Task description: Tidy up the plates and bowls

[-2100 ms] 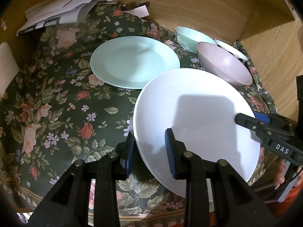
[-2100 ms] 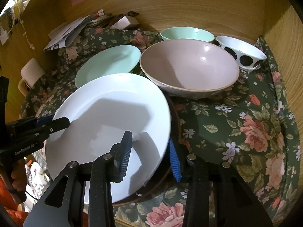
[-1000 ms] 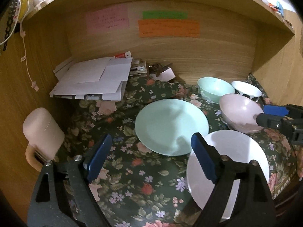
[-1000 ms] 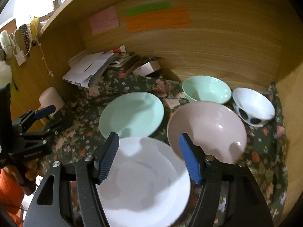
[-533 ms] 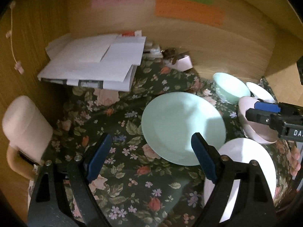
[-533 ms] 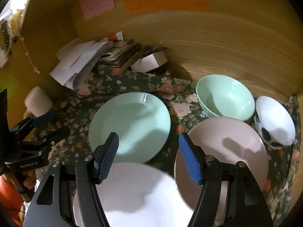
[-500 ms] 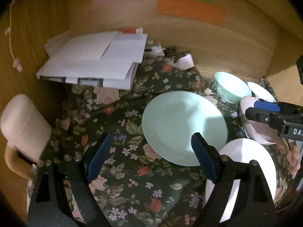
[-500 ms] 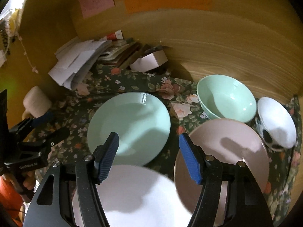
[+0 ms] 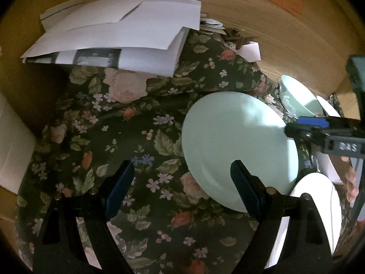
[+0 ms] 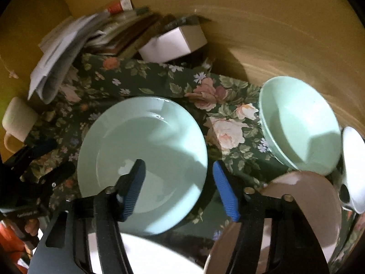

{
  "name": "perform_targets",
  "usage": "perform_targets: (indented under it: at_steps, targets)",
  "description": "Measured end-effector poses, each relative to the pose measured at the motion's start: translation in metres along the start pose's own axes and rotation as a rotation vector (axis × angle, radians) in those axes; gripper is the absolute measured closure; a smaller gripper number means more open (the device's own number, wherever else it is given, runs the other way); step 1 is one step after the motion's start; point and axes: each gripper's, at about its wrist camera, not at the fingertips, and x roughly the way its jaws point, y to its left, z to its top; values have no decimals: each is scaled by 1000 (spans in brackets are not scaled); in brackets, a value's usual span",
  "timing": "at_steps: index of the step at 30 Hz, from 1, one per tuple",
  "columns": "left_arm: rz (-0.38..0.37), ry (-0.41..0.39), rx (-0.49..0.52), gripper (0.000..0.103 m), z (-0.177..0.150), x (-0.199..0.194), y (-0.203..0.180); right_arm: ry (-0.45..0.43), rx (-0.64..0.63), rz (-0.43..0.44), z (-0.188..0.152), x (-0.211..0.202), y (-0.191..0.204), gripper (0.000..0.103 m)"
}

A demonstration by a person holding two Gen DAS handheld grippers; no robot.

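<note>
A mint green plate (image 10: 141,150) lies flat on the flowered cloth. My right gripper (image 10: 179,174) hangs over its right rim, one finger above the plate and the other past its edge; the jaws are closing and the pads touch nothing. My left gripper (image 9: 181,179) stands wide open and empty at the plate's (image 9: 237,146) near left edge. A white plate (image 9: 317,207) lies nearer, at the lower right. A mint bowl (image 10: 298,125), a pink bowl (image 10: 296,207) and a white dotted bowl (image 10: 353,166) stand to the right.
A stack of papers (image 9: 118,34) and a small white box (image 10: 173,41) lie at the back against the wooden wall. A cream mug (image 10: 18,118) stands at the far left. Wooden walls close the space on three sides.
Both grippers were shut on the white plate, let it go, and came forward and down over the mint plate. The right jaws have narrowed.
</note>
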Motion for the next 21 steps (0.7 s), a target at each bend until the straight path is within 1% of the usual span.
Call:
perform_targets:
  at_steps: [2, 4, 7, 8, 10, 11, 13, 15, 21]
  targets:
    - [-19, 8, 2, 16, 2, 3, 1, 23, 4, -12, 4, 6, -2, 56]
    - [-33, 9, -3, 16, 3, 6, 2, 53, 12, -28, 7, 14, -5, 59]
    - [-42, 7, -6, 18, 5, 9, 4, 59, 0, -69, 9, 17, -6, 59]
    - [-50, 8, -10, 19, 5, 9, 5, 62, -4, -73, 9, 17, -7, 59]
    - [-59, 19, -19, 28, 5, 11, 8, 71, -13, -80, 8, 17, -7, 59]
    - [-65, 29, -23, 30, 5, 13, 10, 75, -20, -83, 9, 18, -6, 59]
    - [-73, 43, -30, 37, 5, 17, 13, 81, -43, -73, 9, 18, 2, 61]
    - [-73, 49, -38, 41, 4, 18, 17, 94, -61, -78, 11, 23, 12, 62]
    - [-74, 34, -44, 42, -2, 10, 28, 92, -60, -28, 7, 25, 33, 63]
